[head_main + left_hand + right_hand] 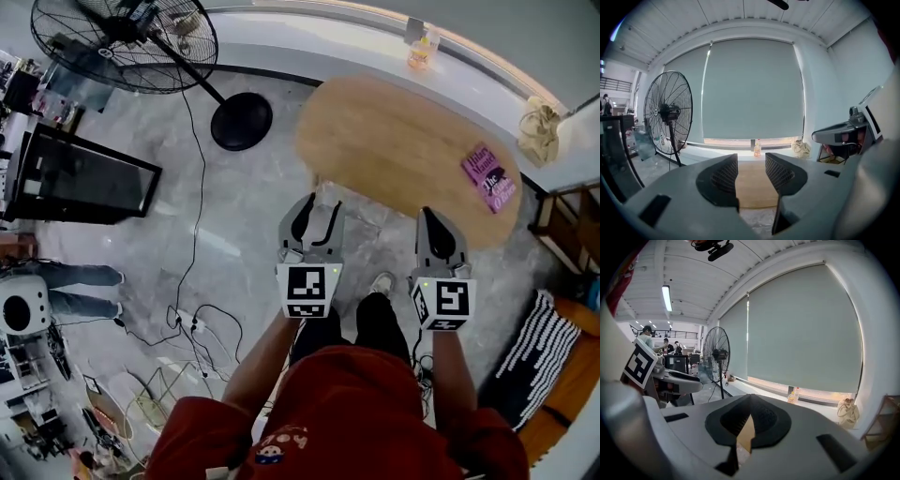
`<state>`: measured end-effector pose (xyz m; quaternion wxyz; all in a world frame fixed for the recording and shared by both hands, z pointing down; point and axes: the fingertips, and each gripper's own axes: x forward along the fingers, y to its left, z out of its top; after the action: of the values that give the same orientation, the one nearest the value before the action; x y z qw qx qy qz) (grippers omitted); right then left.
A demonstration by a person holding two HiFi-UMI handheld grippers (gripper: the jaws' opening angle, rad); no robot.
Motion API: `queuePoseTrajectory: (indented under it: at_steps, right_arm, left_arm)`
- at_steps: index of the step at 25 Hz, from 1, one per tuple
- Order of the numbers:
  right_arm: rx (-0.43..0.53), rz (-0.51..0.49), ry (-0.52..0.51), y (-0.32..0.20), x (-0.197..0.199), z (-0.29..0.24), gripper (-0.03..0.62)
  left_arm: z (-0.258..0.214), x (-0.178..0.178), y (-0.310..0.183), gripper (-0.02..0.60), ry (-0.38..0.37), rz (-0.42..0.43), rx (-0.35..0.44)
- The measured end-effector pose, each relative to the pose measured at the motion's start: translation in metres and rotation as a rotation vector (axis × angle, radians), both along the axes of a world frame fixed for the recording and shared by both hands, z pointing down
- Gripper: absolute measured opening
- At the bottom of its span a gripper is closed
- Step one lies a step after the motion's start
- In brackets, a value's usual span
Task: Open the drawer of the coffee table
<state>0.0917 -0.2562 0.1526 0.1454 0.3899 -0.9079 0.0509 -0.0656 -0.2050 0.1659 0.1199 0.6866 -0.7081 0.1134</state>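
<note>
Approach step: left gripper (317,208) jaws apart, right gripper (433,217) jaws together, both empty, near bench (403,150) edge. Drawer unseen; next, probably locate it below bench top.

- A book (489,176) is laid on the right end of the surface (394,150).
- A fan (122,37) is stood on the floor (234,206), left of the surface.
- A bottle (419,52) is set on the ledge (328,37) behind the surface, with a bag (539,131) farther right.

Only the top of the coffee table (403,159) shows from above; whatever drawer it has lies out of sight under it, and the right gripper (427,214) covers a bit of its near edge. The fan (122,42) is cut off at the top; the bottle (422,52) label is too small to read
</note>
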Motion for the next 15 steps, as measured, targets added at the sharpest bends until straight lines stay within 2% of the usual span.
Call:
queuePoseTrajectory:
  at_steps: [9, 15]
  right_arm:
    - [-0.030, -0.068, 0.025, 0.015, -0.054, 0.059, -0.003]
    - [-0.062, -0.078, 0.043, 0.026, -0.069, 0.124, -0.003]
  left_arm:
    - [0.078, -0.033, 0.017, 0.184, 0.043, -0.014, -0.034]
    - [0.146, -0.046, 0.034, 0.183, 0.103, -0.037, -0.068]
